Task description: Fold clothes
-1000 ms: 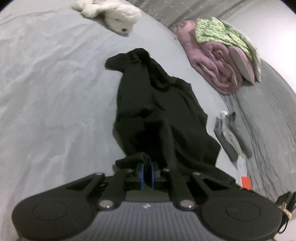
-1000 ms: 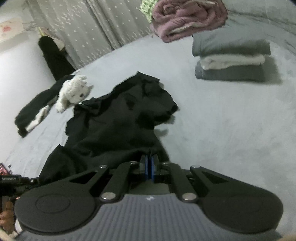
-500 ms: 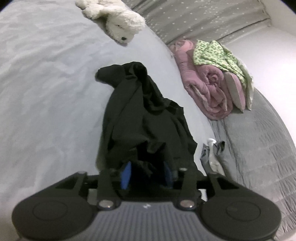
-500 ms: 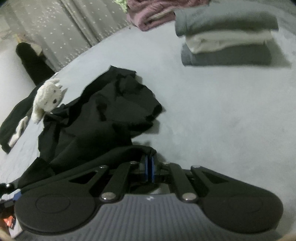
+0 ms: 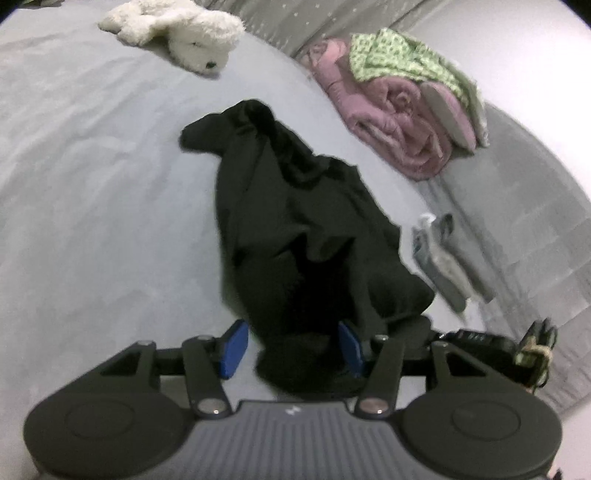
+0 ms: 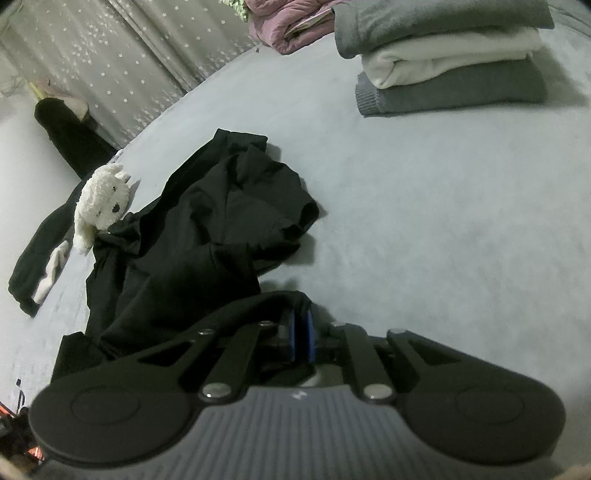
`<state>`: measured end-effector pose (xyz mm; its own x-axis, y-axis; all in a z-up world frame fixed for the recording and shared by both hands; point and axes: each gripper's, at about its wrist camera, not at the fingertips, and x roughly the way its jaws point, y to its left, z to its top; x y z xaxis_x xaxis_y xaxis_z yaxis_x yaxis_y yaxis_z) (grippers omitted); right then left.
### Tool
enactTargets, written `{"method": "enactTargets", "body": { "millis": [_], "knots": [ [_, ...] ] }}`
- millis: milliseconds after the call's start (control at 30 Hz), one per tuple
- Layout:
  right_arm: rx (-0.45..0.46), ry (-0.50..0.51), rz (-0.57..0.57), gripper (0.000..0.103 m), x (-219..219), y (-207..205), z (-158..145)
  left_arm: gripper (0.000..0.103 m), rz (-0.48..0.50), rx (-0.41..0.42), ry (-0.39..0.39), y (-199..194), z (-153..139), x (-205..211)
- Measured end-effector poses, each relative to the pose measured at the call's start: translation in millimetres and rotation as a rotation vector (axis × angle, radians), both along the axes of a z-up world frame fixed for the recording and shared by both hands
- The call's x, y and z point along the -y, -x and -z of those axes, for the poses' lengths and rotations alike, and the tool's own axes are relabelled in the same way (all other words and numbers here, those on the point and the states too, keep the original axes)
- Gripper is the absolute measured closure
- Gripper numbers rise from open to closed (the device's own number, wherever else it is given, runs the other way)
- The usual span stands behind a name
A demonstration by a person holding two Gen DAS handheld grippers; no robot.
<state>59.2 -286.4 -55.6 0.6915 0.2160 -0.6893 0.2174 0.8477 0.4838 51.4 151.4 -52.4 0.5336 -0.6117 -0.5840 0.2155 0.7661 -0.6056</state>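
Meanwhile, a crumpled black garment (image 5: 295, 206) lay across the middle of a pale grey bed sheet (image 5: 92, 192), running from the centre of the left wrist view down to the bottom edge. The left gripper (image 5: 291, 347) stood with its blue pads (image 5: 233, 347) spread wide, the near end of the garment bunched loosely between them but not pinched. At upper left of that view a white plush toy (image 5: 184, 29) rested on the sheet, well apart from the garment. At upper right, a rolled pink quilt (image 5: 399, 125) carried a green patterned cloth (image 5: 406, 66) on top. A small stack of folded clothes (image 5: 443, 262) appeared at the right edge, blurred.

Seen from the right wrist, the same black garment (image 6: 192, 236) sprawled across the left centre of the frame, one sleeve opening facing right. The right gripper (image 6: 302, 334) was clamped tight on a fold of the garment's near edge, its blue pads pressed together at lower centre. The plush toy (image 6: 99, 203) touched the garment's far left edge. At upper right, the folded stack (image 6: 450, 59) showed a grey piece, a white piece and a darker grey knit, lying well apart from the garment. A star-patterned curtain (image 6: 122, 62) hung at upper left. Another dark item (image 6: 40, 251) lay at the far left of the frame.
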Motion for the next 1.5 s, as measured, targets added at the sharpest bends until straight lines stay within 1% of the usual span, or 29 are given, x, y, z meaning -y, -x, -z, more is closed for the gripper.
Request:
{"method": "enactTargets", "body": {
  "millis": [233,433,533,667,900,967,1000,1033,1267,1300,1333,1367,1400,1500],
  "knots": [
    [-0.002,-0.007,-0.005,0.090,1.4,0.7,0.0,0.048,0.092,-0.002,-0.103,8.8,4.9,-2.3],
    [-0.001,-0.002,-0.006,0.090,0.0,0.8,0.1,0.048,0.178,0.065,-0.191,18.9,5.6,5.5],
    [-0.002,-0.006,-0.008,0.090,1.3,0.9,0.0,0.047,0.224,0.073,-0.210,21.1,3.3,2.1],
    [-0.002,-0.009,-0.013,0.090,2.3,1.5,1.0,0.047,0.251,0.070,-0.221,25.5,3.8,-4.0],
    [-0.003,0.001,-0.014,0.089,0.6,1.0,0.7,0.049,0.315,0.165,-0.301,40.3,2.4,21.3],
    [-0.002,0.007,-0.015,0.089,-0.3,0.9,0.8,0.050,0.311,0.199,-0.323,41.8,1.9,28.4],
    [-0.001,0.010,-0.016,0.089,-0.8,1.0,0.9,0.053,0.309,0.215,-0.333,42.4,1.4,31.2],
    [0.000,0.013,-0.016,0.089,-1.2,1.0,1.0,0.054,0.307,0.232,-0.344,43.0,0.9,34.1],
    [0.004,0.023,-0.019,0.090,-2.4,1.4,1.4,0.055,0.289,0.345,-0.415,47.0,-2.5,54.1],
    [0.004,0.024,-0.019,0.090,-2.8,1.3,1.5,0.055,0.284,0.351,-0.409,47.7,-3.2,54.4],
    [0.004,0.026,-0.019,0.090,-3.2,1.2,1.6,0.057,0.284,0.352,-0.404,47.4,-3.6,54.6],
    [0.004,0.028,-0.020,0.089,-3.6,1.2,1.6,0.066,0.286,0.346,-0.400,46.8,-3.0,55.6],
    [0.004,0.031,-0.020,0.089,-4.1,1.2,1.4,0.080,0.288,0.339,-0.397,46.2,-2.4,56.6],
    [0.005,0.041,-0.024,0.089,-5.9,1.2,0.6,0.089,0.287,0.295,-0.395,43.6,1.9,60.8]
  ]
}}
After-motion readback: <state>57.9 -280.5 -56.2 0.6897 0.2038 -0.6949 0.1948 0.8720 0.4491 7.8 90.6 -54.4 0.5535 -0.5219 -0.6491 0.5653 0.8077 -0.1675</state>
